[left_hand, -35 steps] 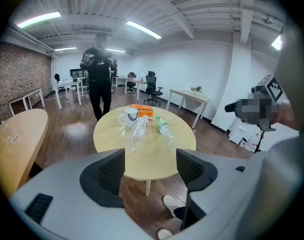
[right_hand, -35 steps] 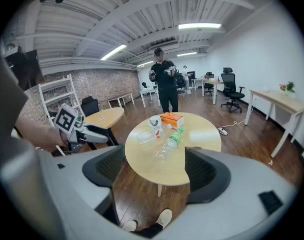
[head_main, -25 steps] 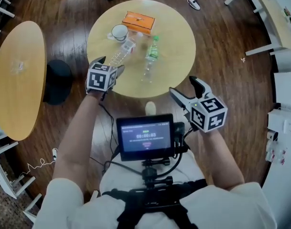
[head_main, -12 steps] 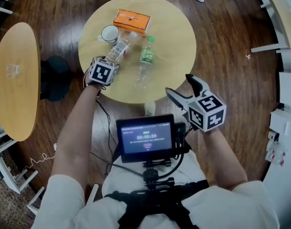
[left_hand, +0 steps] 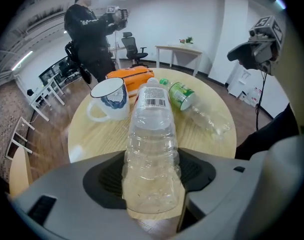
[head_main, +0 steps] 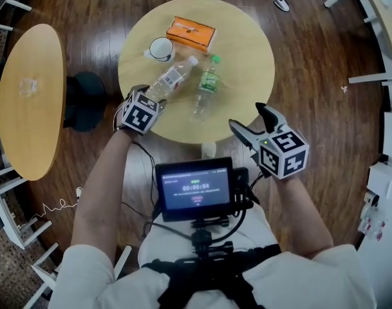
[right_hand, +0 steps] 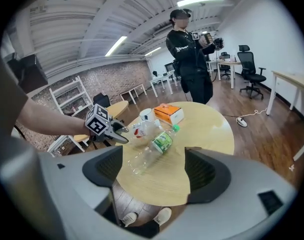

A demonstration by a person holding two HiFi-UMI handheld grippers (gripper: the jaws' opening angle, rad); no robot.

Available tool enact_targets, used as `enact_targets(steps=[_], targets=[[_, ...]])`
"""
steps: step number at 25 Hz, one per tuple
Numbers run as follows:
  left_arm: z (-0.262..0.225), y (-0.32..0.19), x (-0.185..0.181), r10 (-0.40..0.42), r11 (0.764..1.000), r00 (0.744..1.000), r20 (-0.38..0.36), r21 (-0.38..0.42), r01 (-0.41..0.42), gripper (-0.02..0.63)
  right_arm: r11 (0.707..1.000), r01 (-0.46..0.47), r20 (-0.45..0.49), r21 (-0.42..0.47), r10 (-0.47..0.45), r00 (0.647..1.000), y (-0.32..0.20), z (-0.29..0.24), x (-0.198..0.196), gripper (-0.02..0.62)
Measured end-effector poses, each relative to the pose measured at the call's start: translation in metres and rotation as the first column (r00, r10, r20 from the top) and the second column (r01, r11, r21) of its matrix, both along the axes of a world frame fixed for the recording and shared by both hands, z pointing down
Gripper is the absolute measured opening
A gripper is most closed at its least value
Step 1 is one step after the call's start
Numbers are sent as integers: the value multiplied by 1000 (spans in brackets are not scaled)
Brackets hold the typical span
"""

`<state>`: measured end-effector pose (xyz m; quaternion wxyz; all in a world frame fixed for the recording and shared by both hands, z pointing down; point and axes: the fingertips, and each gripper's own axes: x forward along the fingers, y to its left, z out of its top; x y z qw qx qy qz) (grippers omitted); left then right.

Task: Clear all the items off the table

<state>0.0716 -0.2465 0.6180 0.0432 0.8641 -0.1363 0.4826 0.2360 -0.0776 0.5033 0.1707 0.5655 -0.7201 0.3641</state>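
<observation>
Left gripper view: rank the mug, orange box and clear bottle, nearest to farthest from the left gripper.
1. Clear bottle, between the jaws of the left gripper, which have just been closing on it.
2. Mug, behind it, to the left.
3. Orange box, farthest, behind the mug.

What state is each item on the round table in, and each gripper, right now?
clear bottle: capped, on its side, gripped at its base
green-label bottle: capped, on its side, untouched
mug: upright
orange box: lying flat
left gripper: jaws have just been closing, now gripping the clear bottle
right gripper: open, empty
</observation>
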Motion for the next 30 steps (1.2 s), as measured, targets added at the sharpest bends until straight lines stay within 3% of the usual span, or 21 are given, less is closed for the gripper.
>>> enact_targets(steps=[8, 13, 17, 24, 30], targets=[[-49, 26, -75, -111, 994, 991, -74, -14, 111, 282, 998, 37, 11, 43, -37, 999, -15, -7, -18, 390], [-94, 19, -166, -304, 952, 940, -154, -9, 306, 282, 992, 103, -11, 74, -103, 995, -38, -16, -56, 390], [-105, 11, -231, -439, 895, 877, -195, -17, 445, 282, 989, 134, -27, 71, -132, 991, -41, -14, -76, 390], [-118, -41, -430, -615, 768, 751, -240, 33, 640, 282, 982, 159, -73, 102, -152, 986, -81, -42, -172, 390], [-102, -108, -589, -739, 640, 640, -211, 81, 765, 283, 985, 135, -106, 109, -123, 987, -102, -54, -233, 389]])
